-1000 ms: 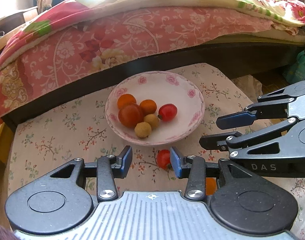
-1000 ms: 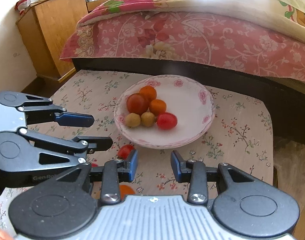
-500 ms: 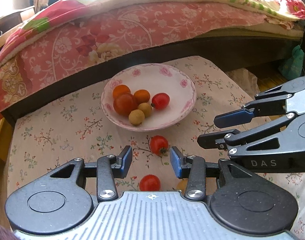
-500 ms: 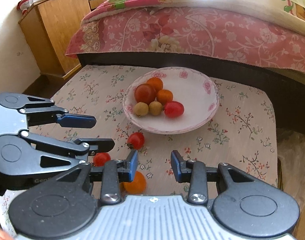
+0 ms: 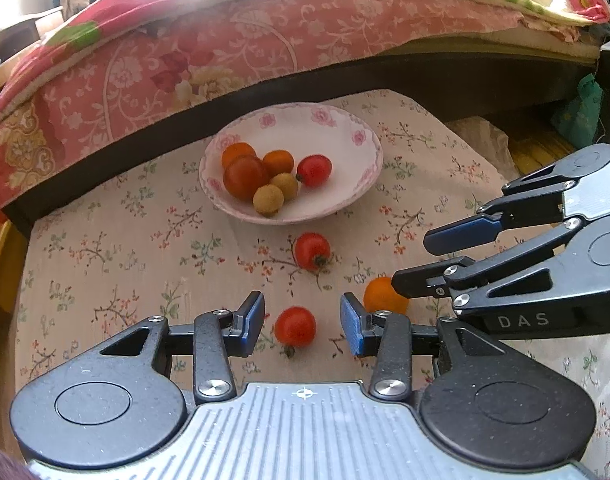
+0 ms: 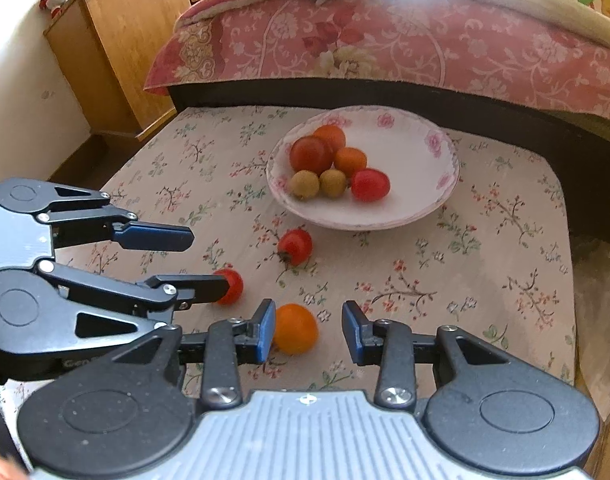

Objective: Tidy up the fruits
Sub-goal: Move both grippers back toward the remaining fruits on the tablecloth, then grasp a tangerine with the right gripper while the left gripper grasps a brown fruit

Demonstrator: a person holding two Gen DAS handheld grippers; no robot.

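Floral-clothed table [image 5: 105,248], set against a bed [image 5: 225,52] with pink quilt. White flowered bowl [image 5: 361,184] toward the table's bed side, holding six small fruits: two tomatoes, two oranges, two tan ones, possibly longans. Left gripper [image 5: 302,323], jaws parted, nothing gripped, on the near side of the bowl, a red tomato [image 5: 295,326] lying between its pads untouched. Right gripper [image 6: 308,328], likewise parted and empty, astride an orange fruit [image 6: 295,329]. Second loose tomato [image 5: 312,250] just before the bowl.
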